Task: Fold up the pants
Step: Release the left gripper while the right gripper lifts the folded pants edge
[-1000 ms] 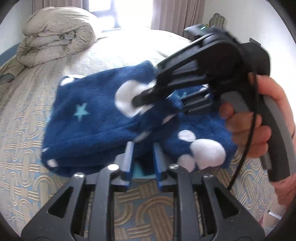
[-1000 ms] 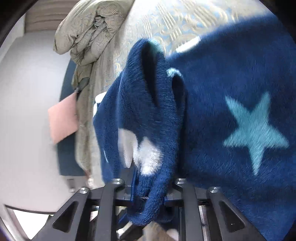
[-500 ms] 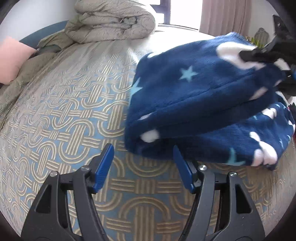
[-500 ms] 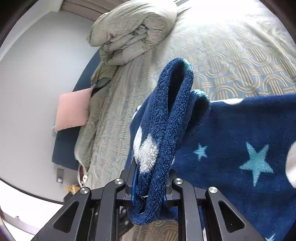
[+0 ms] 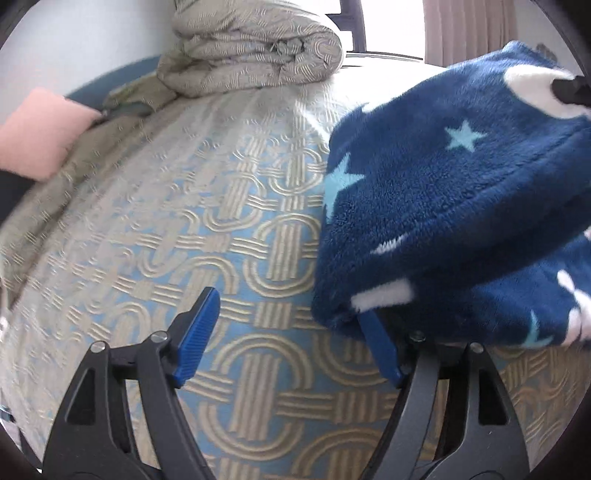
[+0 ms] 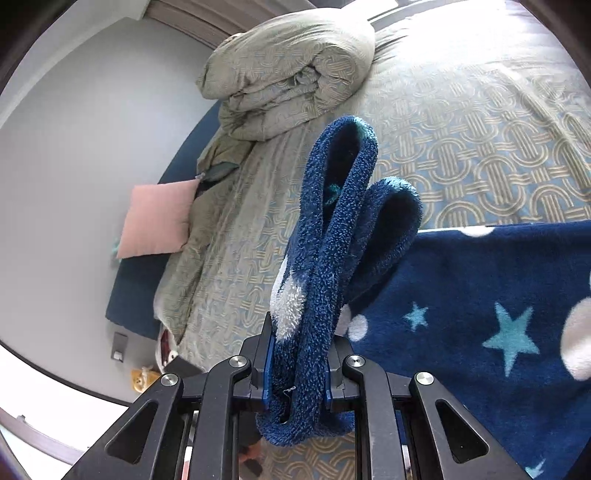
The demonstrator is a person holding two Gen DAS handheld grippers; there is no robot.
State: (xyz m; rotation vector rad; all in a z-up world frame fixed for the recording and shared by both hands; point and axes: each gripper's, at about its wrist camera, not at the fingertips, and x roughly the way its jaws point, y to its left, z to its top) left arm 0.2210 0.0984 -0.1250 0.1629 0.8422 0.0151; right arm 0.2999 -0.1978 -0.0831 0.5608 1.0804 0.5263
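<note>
**Fleece pants half-folded on the bed, one claw let go**

The bed (image 5: 236, 236) is covered by a pale blue spread woven with tan interlocking rings, and it fills most of both views. At its far end a rolled, grey-beige quilted duvet (image 5: 255, 48) sits bundled near the window, where a dusty pink curtain (image 5: 469, 29) hangs. A pink square cushion (image 6: 159, 218) leans against the dark blue headboard (image 6: 136, 291) under a plain grey wall (image 6: 85, 147).

The navy fleece pants with white dots and light blue stars (image 5: 454, 199) lie on the near right part of the bed, doubled into thick layers. The left claw (image 5: 291, 332) is spread wide and grips nothing; its blue right finger (image 5: 380, 347) sits just under the edge of the folded bundle, while the left finger stands over bare spread. The right claw (image 6: 299, 365) is clenched on a bunched, looped strip of the pants (image 6: 332, 236), lifted above the flat part of the cloth.

A second ago the left claw was shut on the pants' near edge, with the right claw and a hand close in front of it. Half a second ago it had already released, and since then it has drawn nearer the bundle's corner. The right claw's hold on the looped strip is unchanged, though its view has swung upright.
</note>
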